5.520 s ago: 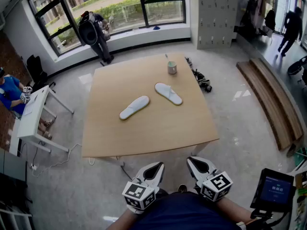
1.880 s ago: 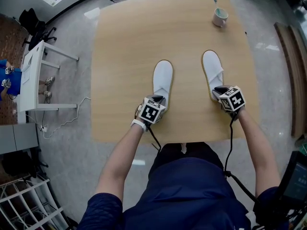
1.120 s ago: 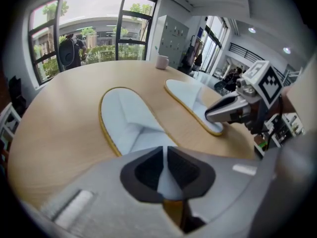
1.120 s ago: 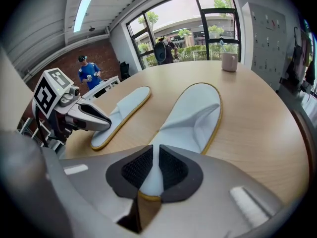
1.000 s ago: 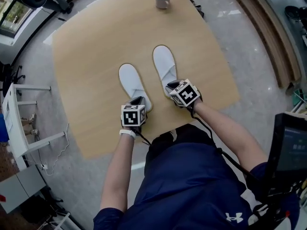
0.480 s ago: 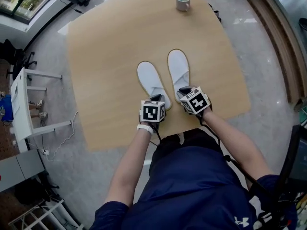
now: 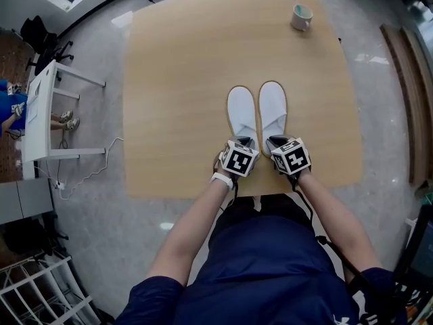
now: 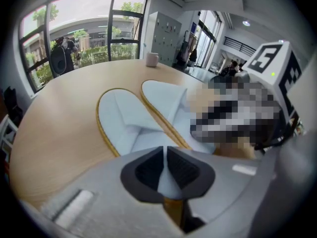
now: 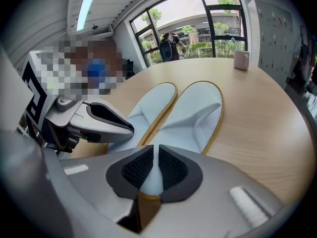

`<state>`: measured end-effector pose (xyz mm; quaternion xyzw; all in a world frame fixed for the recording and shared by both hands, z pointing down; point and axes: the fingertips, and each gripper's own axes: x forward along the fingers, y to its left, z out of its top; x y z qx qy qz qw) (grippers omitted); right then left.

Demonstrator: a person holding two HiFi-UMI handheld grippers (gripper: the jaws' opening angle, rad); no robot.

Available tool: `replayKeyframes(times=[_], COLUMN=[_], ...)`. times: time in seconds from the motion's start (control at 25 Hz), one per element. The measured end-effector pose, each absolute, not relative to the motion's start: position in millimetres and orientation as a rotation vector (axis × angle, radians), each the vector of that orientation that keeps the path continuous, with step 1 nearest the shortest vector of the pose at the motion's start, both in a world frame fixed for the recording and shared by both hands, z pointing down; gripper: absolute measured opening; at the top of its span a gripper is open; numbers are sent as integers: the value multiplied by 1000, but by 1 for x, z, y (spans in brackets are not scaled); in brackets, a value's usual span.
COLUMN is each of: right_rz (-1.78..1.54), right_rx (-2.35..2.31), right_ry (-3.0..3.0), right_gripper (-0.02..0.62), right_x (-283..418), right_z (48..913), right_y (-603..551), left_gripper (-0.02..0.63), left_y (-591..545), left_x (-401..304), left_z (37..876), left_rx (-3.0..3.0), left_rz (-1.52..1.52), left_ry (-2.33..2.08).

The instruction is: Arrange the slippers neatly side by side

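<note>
Both grippers pinch heels: left gripper (image 7: 245,143) on left slipper (image 7: 241,112), right gripper (image 7: 278,141) on right slipper (image 7: 272,108). The pair lies touching near the table's (image 7: 176,80) front edge, with bare wood beyond.

We saw soft, matt white cloth on the slippers (image 7: 242,114), smooth pale wood on the desk (image 7: 176,80), and matt grey plastic with ribbed black pads (image 8: 184,168) on the left gripper (image 8: 165,152) and right gripper (image 9: 156,152).

Left slipper (image 7: 242,114) and right slipper (image 7: 273,108): white, tan-edged, soles down on the table (image 7: 176,80), side by side, inner edges touching, toes at 12 o'clock, heels at 6 o'clock.
</note>
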<state>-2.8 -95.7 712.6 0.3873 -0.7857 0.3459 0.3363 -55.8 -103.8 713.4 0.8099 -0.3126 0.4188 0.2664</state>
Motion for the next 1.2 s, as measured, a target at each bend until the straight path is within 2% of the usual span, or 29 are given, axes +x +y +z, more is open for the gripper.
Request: replayKeyframes(times=[0.88, 1.2], right_rz=[973, 1010], right_rx=[1022, 988], right_ry=[-2044, -2139], right_gripper=[35, 35], right_x=[-3, 2], right_z=[716, 690], right_y=[-93, -86], left_gripper=[28, 38], left_y=[-101, -99], left_x=[-56, -61], left_z=[718, 679], left_rx=[2203, 2239], left_rz=[1125, 1001], left_ry=[-818, -804])
